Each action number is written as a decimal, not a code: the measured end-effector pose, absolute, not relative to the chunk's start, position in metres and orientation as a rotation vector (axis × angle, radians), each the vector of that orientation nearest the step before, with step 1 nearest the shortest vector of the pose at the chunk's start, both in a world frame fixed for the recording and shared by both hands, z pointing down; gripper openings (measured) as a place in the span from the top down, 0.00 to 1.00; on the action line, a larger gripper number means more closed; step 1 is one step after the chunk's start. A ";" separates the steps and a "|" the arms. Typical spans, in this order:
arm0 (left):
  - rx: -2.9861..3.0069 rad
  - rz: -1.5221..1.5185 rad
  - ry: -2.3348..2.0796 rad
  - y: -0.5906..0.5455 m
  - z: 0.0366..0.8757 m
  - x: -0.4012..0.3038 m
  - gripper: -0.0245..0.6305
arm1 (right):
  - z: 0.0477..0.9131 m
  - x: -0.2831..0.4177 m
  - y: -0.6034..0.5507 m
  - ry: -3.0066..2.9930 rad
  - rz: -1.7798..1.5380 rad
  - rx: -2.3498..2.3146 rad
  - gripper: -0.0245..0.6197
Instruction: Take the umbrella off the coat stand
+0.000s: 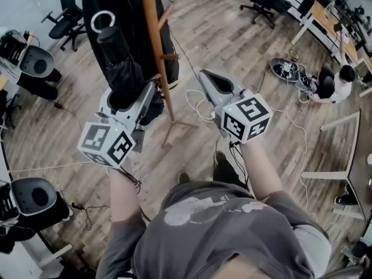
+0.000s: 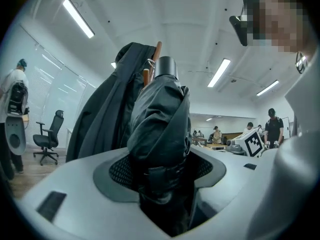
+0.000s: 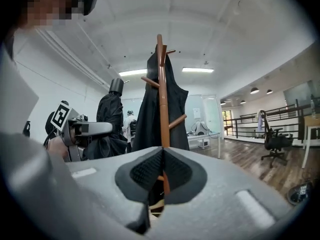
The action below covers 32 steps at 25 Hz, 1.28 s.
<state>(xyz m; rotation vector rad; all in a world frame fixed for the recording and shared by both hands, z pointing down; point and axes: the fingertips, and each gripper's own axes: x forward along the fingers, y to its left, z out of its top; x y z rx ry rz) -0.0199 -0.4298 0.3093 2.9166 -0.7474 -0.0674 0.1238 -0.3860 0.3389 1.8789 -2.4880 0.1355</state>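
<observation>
My left claw (image 1: 129, 102) is pinching the umbrella (image 1: 119, 63) around its folded body, the jaws spread wide and bearing on the bundled cloth from either side. My right claw (image 1: 212, 83) is pressed together with nothing in it, and only the pole of the coat stand (image 3: 160, 94) shows beyond its seam.

The umbrella stands upright in my left claw (image 2: 160, 176), just beside the black coat (image 1: 125, 4) on the stand (image 1: 156, 45) and high over the floor. From the right gripper view it looks apart from the pole and pegs, so I judge it is off the stand or very nearly.

To finish well, I want a firm pinch, because the cloth is soft and could slide through the pads. I should draw the umbrella away from the pole, watching that its top loop and fabric do not catch on a peg or drag the coat (image 3: 152, 109). The right claw (image 3: 161, 169) is best held clear of the stand.

The umbrella (image 2: 160, 124) is black and compact. Its glossy, crumpled fabric is cinched by a strap near my jaws. A dark cylindrical end sits on top, and a pale ring (image 1: 103, 21) hangs beyond it.
</observation>
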 end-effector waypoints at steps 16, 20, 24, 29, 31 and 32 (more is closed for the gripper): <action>2.861 -0.030 -0.648 -0.320 0.337 0.011 0.52 | 0.344 0.169 -0.249 -2.421 0.177 1.974 0.96; 2.849 -0.046 -0.678 -0.280 0.322 0.018 0.52 | 0.333 0.182 -0.212 -2.455 0.185 1.965 0.96; 2.837 -0.020 -0.741 -0.226 0.319 0.021 0.52 | 0.330 0.191 -0.168 -2.499 0.197 1.937 0.96; 2.830 0.015 -0.818 -0.165 0.329 0.011 0.52 | 0.333 0.182 -0.120 -2.574 0.198 1.860 0.96; 2.814 0.017 -0.852 -0.143 0.331 0.006 0.52 | 0.335 0.179 -0.103 -2.600 0.205 1.827 0.96; 2.804 0.016 -0.867 -0.133 0.332 0.004 0.52 | 0.336 0.178 -0.095 -2.614 0.211 1.812 0.96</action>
